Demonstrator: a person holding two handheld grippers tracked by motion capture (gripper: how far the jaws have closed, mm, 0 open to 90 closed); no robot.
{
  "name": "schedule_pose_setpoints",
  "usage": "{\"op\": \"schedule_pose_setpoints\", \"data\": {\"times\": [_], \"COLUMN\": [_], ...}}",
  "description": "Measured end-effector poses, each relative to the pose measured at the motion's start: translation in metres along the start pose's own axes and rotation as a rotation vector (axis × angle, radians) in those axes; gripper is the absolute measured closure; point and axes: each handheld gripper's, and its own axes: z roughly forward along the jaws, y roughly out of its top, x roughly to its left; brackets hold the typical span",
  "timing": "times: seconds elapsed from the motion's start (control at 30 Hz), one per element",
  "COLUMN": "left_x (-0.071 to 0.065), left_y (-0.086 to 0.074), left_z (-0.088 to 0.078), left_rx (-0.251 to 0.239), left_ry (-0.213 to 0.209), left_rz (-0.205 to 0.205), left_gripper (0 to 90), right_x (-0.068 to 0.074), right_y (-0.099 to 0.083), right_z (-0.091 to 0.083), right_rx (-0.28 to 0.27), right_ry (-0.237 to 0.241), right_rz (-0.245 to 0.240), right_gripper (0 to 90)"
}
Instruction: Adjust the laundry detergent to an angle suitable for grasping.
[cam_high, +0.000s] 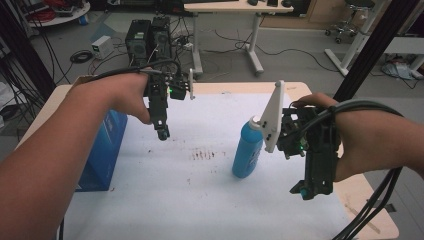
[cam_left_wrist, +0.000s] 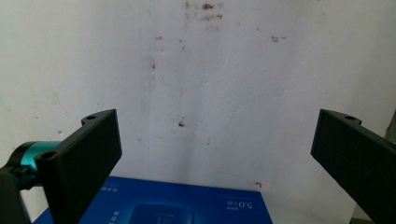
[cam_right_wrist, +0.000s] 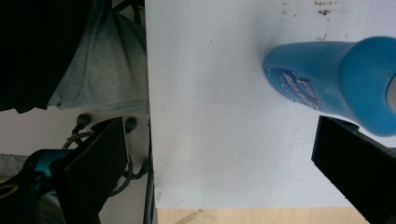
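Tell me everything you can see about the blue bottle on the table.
The blue bottle stands upright on the white sheet that covers the table, a little right of centre. Its body looks like smooth, matte plastic or coated metal, tapering up to a pale cap, and a worn, scratched label shows low on its side in the right gripper view. Nothing grips it: the right gripper hangs beside it with jaws open, and a white plate on that gripper overlaps the bottle's top in the high view.
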Motion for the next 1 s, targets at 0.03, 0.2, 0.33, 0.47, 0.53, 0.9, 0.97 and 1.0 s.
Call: {"op": "schedule_pose_setpoints", "data": {"times": [0.03,0.2,0.33,0.47,0.53,0.9,0.97,1.0], "left_x": [-0.002,-0.015,-0.023,-0.031,-0.035,-0.051,-0.056,-0.058], "left_y": [0.001,0.001,0.001,0.001,0.000,0.006,0.009,0.011], "left_z": [-0.001,-0.005,-0.008,-0.011,-0.013,-0.012,-0.011,-0.010], "left_rx": [-0.006,-0.041,-0.056,-0.091,-0.124,-0.269,-0.283,-0.288], "left_ry": [0.002,0.005,0.014,0.017,0.003,-0.016,-0.018,-0.020], "left_rz": [0.001,-0.001,-0.012,-0.045,-0.067,-0.167,-0.170,-0.175], "left_gripper": [1.7,1.7,1.7,1.7,1.7,1.7,1.7,1.7], "right_x": [0.001,0.005,0.008,0.011,0.011,0.012,0.013,0.013], "right_y": [-0.002,-0.009,-0.014,-0.018,-0.020,-0.024,-0.025,-0.025], "right_z": [0.000,0.003,0.002,0.002,0.002,0.002,0.001,0.001], "right_rx": [0.001,0.005,0.000,-0.002,-0.005,-0.007,-0.010,-0.011], "right_ry": [-0.001,0.001,-0.003,-0.010,-0.011,-0.019,-0.019,-0.020], "right_rz": [0.003,0.012,0.015,0.020,0.027,0.041,0.044,0.044], "right_gripper": [2.9,2.9,2.9,2.9,2.9,2.9,2.9,2.9]}}
